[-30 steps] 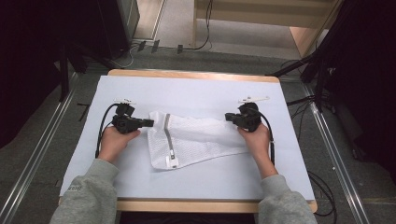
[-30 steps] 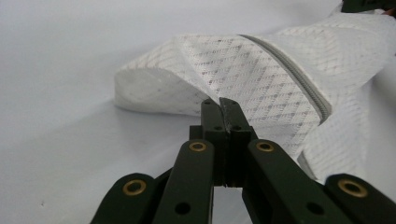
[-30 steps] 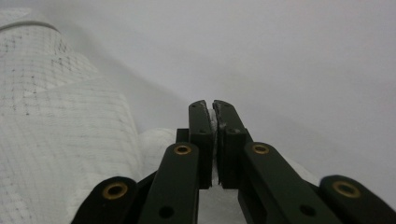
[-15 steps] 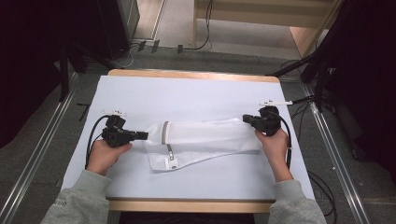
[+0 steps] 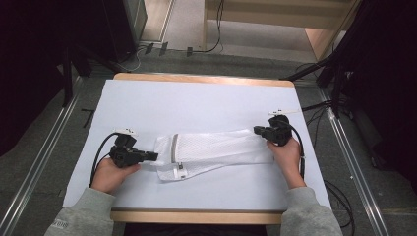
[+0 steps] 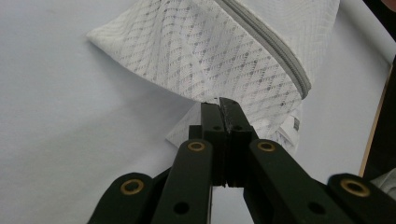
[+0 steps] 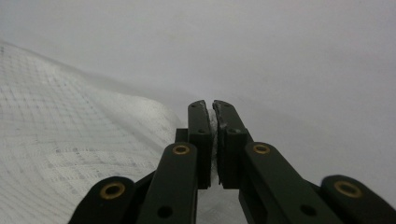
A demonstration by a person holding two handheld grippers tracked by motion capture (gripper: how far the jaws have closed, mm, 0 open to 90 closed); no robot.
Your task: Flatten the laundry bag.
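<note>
A white mesh laundry bag (image 5: pixel 216 150) with a grey zip (image 5: pixel 173 147) lies stretched flat across the white-covered table (image 5: pixel 196 105). My left gripper (image 5: pixel 153 156) is shut on the bag's left, zip end. My right gripper (image 5: pixel 256 130) is shut on its right end. In the left gripper view the jaws (image 6: pixel 219 102) pinch the mesh bag's (image 6: pixel 224 51) edge just below the zip (image 6: pixel 280 56). In the right gripper view the shut jaws (image 7: pixel 212 108) hold a sliver of white fabric, and the bag (image 7: pixel 70 149) spreads out to the left.
A small white label (image 5: pixel 179 172) sticks out under the bag's zip end. The table's wooden rim (image 5: pixel 196 77) shows at the far side, with cables and dark frames on the floor around it. Black cables loop from both grippers.
Both hands moved apart, the left one also toward the near edge. The bag went from bunched to pulled out long and flat between the grippers.
</note>
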